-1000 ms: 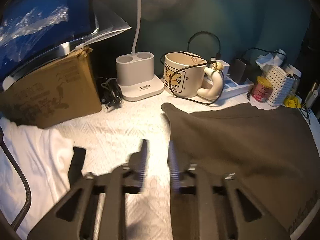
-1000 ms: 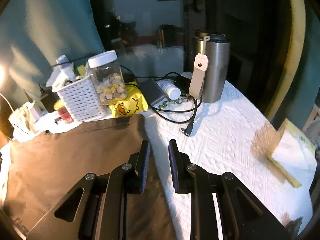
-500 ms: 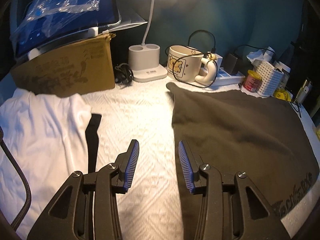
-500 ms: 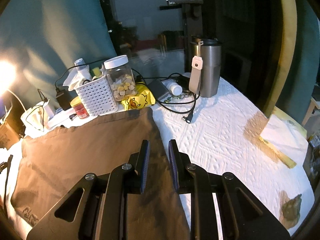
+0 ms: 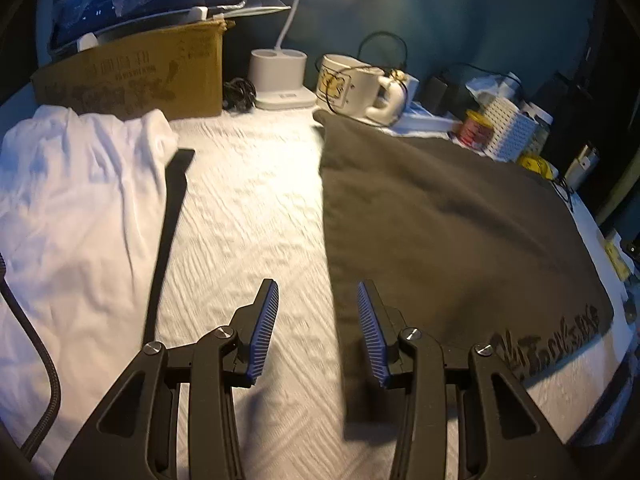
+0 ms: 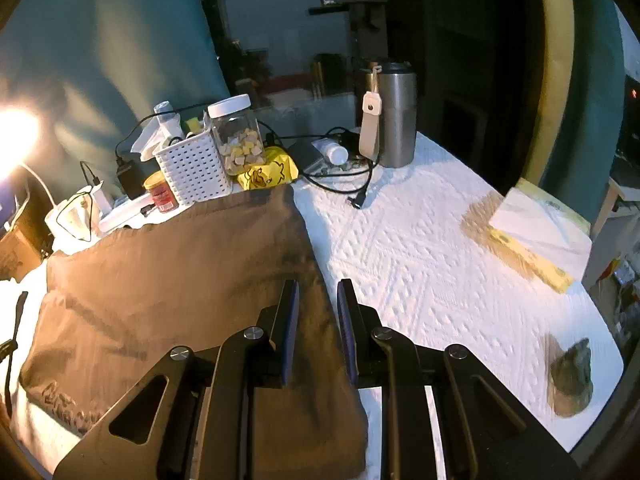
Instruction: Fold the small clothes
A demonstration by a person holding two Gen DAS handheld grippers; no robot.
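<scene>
L jaws wider (nothing between)

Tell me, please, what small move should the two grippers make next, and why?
Probably lower both onto the side edges of the brown garment and close. The left gripper hangs open above its left edge and the right gripper, jaws only narrowly apart, above its right edge; neither holds cloth, and the garment lies flat, not yet folded.

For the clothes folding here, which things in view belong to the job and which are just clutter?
Part of the job:
brown garment
white garment
left gripper, open, holding nothing
right gripper, open, holding nothing

Lying about:
cardboard box
mug
lamp base
white basket
snack jar
steel tumbler
</scene>
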